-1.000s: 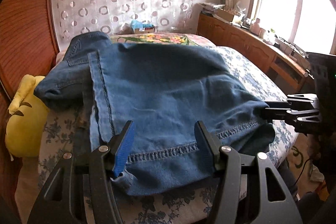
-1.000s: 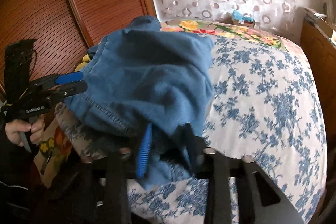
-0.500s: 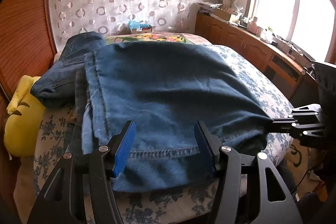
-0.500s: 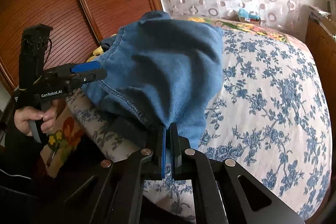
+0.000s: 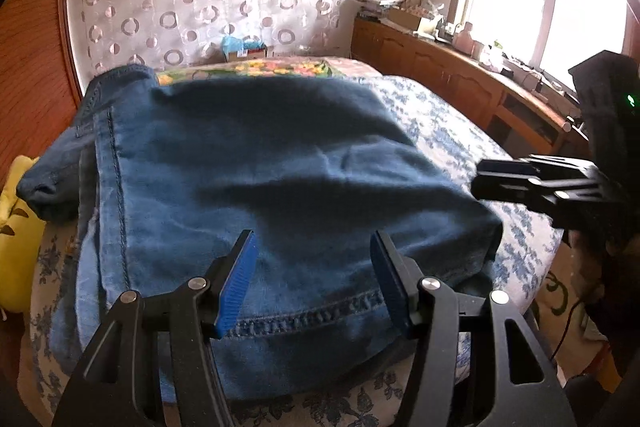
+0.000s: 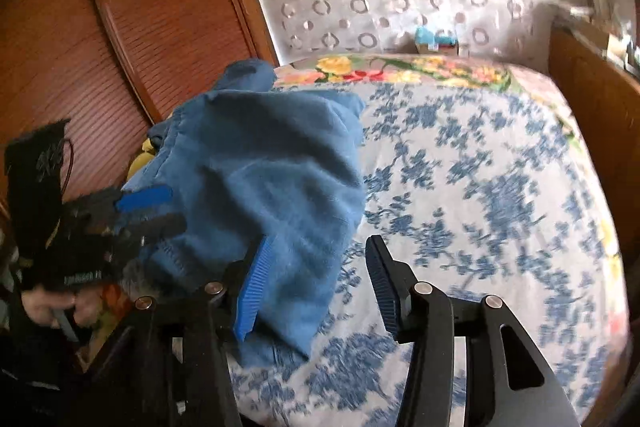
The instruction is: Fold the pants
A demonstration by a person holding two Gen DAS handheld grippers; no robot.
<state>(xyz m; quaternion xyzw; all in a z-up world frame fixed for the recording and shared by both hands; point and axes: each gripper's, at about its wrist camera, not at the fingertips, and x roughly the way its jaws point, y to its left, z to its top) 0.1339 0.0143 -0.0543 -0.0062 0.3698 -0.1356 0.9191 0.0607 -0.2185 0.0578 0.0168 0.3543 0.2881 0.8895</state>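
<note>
While both grippers gape, pants (image 5: 280, 187) seemingly lie folded.

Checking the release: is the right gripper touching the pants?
Cannot tell. In the right wrist view the right gripper is open, but its blue finger overlaps the pants, with no plain gap or contact.

Folded blue pants (image 5: 272, 187) on floral bed (image 5: 448, 131), left gripper (image 5: 310, 279) fingers (image 5: 236, 283) spread above hem.

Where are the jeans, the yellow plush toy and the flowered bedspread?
jeans (image 5: 280, 187): left wrist view, middle of the top folded layer.
yellow plush toy (image 5: 18, 227): left wrist view, its body at the left edge.
flowered bedspread (image 6: 480, 187): right wrist view, bare blue-flowered area.
</note>
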